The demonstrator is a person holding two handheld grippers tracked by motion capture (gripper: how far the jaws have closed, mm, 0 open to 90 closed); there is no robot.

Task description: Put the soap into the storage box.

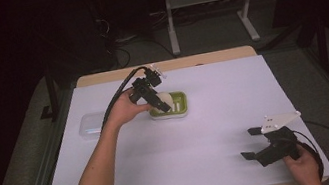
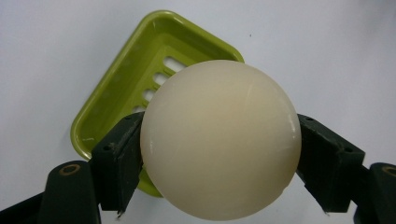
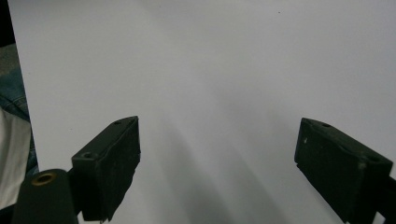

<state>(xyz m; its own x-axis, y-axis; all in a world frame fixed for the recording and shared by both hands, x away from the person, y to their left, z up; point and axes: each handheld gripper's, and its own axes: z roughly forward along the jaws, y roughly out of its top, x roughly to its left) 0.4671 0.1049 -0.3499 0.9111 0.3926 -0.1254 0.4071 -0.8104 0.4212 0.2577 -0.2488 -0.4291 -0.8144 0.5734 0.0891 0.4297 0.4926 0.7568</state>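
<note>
Above green soap dish (image 1: 178,105), toward tabletop's far left: left gripper (image 1: 157,98) pinches cream soap ball (image 2: 219,140) across widest part, poised for lowering into dish. Right gripper (image 1: 257,144), near right corner, jaws spread, idle, clear of work.

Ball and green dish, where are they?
ball (image 2: 219,140), left gripper view, middle of its round front
green dish (image 2: 116,93), left gripper view, its slotted floor
</note>
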